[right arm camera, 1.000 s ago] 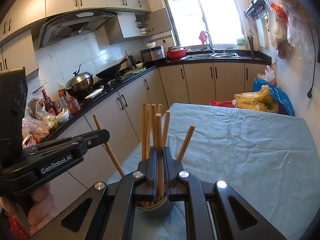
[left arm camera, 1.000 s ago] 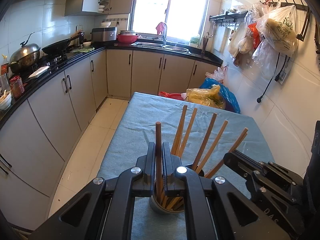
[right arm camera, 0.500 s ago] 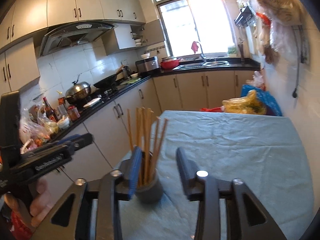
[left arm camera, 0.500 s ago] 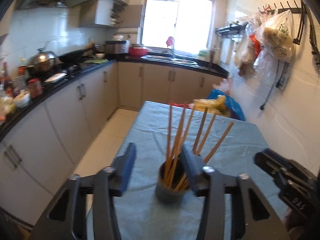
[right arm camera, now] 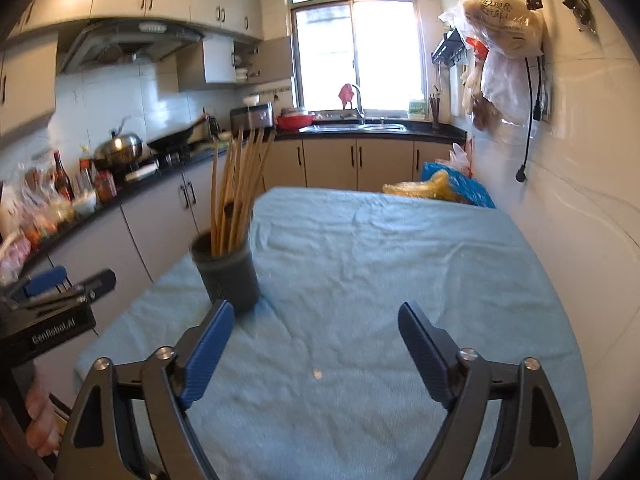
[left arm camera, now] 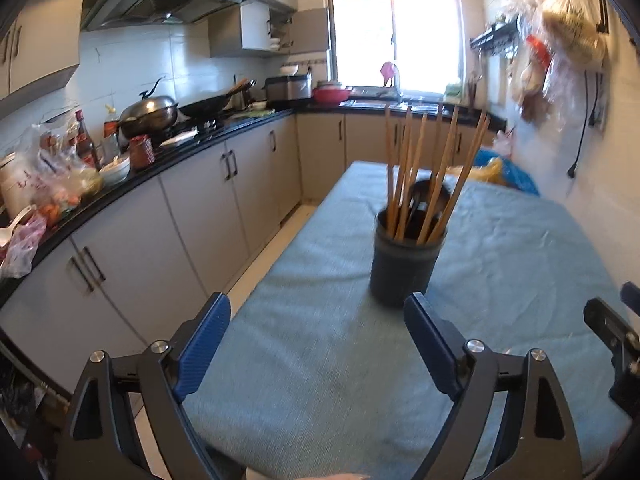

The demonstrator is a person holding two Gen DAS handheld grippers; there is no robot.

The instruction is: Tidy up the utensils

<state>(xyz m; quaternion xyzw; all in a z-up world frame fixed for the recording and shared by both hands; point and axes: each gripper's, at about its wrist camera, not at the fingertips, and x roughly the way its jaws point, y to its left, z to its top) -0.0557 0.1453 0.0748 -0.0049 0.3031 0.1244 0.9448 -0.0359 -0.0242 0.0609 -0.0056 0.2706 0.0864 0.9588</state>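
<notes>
A dark grey holder point(left arm camera: 404, 268) stands upright on the table's blue cloth point(left arm camera: 320, 380), with several wooden chopsticks point(left arm camera: 420, 168) and a dark utensil leaning in it. My left gripper point(left arm camera: 316, 308) is just short of the holder, its jaws opening wide, with nothing between them. In the right wrist view the holder point(right arm camera: 228, 276) and chopsticks point(right arm camera: 240, 184) sit ahead and to the left. My right gripper point(right arm camera: 316, 310) is over bare cloth point(right arm camera: 380, 260), its jaws opening and empty. Each gripper shows at the edge of the other's view: the right gripper point(left arm camera: 616, 340), the left gripper point(right arm camera: 52, 292).
A black counter point(left arm camera: 120, 184) with bottles, a pot and a wok runs along the left, with a strip of floor point(left arm camera: 260, 280) between it and the table. Yellow and blue bags point(right arm camera: 448, 188) lie at the table's far end. Plastic bags point(right arm camera: 500, 20) hang on the right wall.
Both grippers, each shut on a chopstick in the holder before, have opened wide and drawn back. The chopsticks now stand loose in the holder, which sits farther ahead in both views.
</notes>
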